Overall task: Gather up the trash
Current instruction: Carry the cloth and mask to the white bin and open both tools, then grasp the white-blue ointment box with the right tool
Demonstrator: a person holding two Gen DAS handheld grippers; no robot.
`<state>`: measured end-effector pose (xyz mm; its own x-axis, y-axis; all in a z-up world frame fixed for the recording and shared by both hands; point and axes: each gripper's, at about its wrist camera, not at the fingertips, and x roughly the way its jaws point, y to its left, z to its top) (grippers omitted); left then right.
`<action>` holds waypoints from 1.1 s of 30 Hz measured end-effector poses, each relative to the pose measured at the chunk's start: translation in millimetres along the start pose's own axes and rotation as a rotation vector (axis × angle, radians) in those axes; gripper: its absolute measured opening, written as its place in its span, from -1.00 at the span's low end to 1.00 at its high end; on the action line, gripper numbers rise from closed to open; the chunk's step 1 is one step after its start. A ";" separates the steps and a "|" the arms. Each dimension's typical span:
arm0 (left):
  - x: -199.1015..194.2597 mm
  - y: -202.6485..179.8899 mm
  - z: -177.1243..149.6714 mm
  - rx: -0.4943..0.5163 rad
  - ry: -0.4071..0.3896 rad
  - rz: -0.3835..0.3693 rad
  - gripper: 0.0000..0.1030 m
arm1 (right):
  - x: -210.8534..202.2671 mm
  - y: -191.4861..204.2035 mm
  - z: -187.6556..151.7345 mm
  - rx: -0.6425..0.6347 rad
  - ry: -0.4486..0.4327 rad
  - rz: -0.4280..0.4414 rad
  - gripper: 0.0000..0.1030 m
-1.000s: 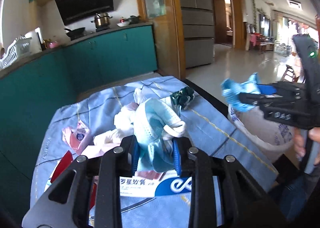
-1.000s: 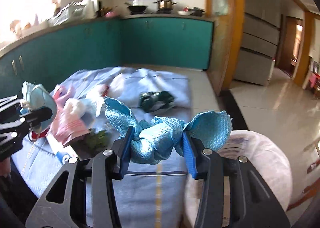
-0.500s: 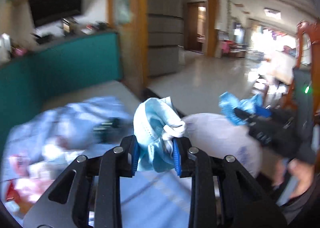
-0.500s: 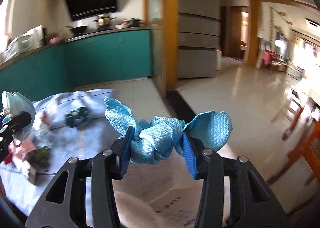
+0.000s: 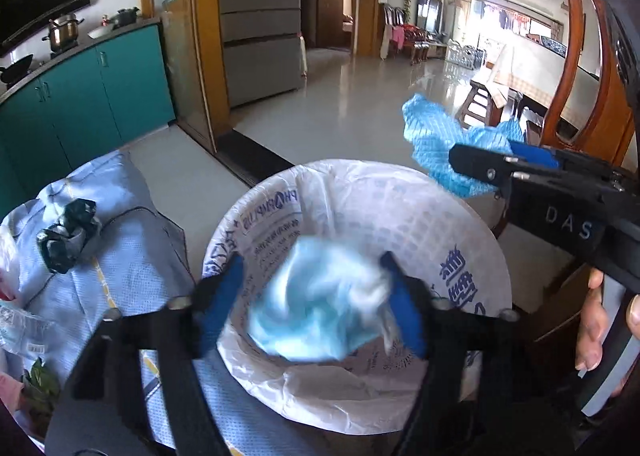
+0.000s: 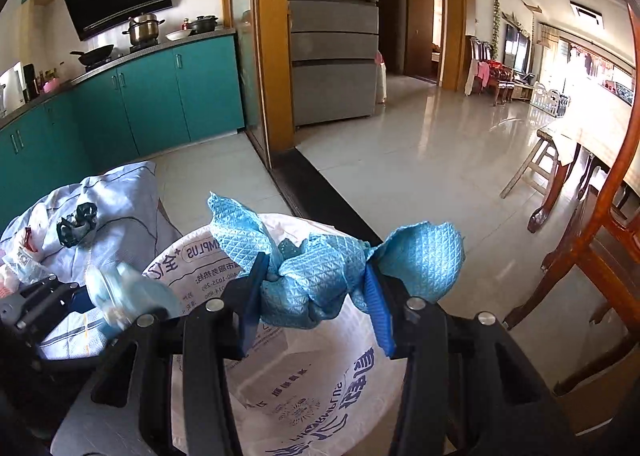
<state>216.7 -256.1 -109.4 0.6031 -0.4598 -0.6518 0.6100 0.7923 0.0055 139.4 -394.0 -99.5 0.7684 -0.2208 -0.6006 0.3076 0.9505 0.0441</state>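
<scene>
A white woven sack (image 5: pixel 432 216) with blue print stands open beside the table; it also shows in the right wrist view (image 6: pixel 320 388). My left gripper (image 5: pixel 316 304) hangs over its mouth with jaws spread wide. A light blue face mask (image 5: pixel 316 312) sits blurred between them, touching neither pad clearly; it also shows in the right wrist view (image 6: pixel 128 296). My right gripper (image 6: pixel 316 288) is shut on a crumpled blue cloth (image 6: pixel 320 280) above the sack's far rim; the cloth also shows in the left wrist view (image 5: pixel 440 144).
The table with a pale blue cloth (image 5: pixel 132 268) lies left of the sack and carries a crumpled dark wrapper (image 5: pixel 68 232), a clear packet and some leaves (image 5: pixel 36 380). Teal cabinets (image 6: pixel 152 96) stand behind. A wooden chair (image 6: pixel 600 240) stands at the right.
Both grippers swung right from the table to the sack. My left gripper's jaws have opened and the mask sits loose between them. My right gripper still grips the cloth.
</scene>
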 end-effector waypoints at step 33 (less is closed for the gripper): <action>-171.3 182.9 -38.8 -0.177 -0.178 0.724 0.73 | -15.6 212.5 -18.3 -0.357 0.034 0.531 0.70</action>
<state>205.1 -16.9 -26.1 0.9039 0.1525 -0.3997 -0.0512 0.9662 0.2528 182.5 -184.6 -95.3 0.7448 0.3012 -0.5955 -0.3204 0.9441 0.0769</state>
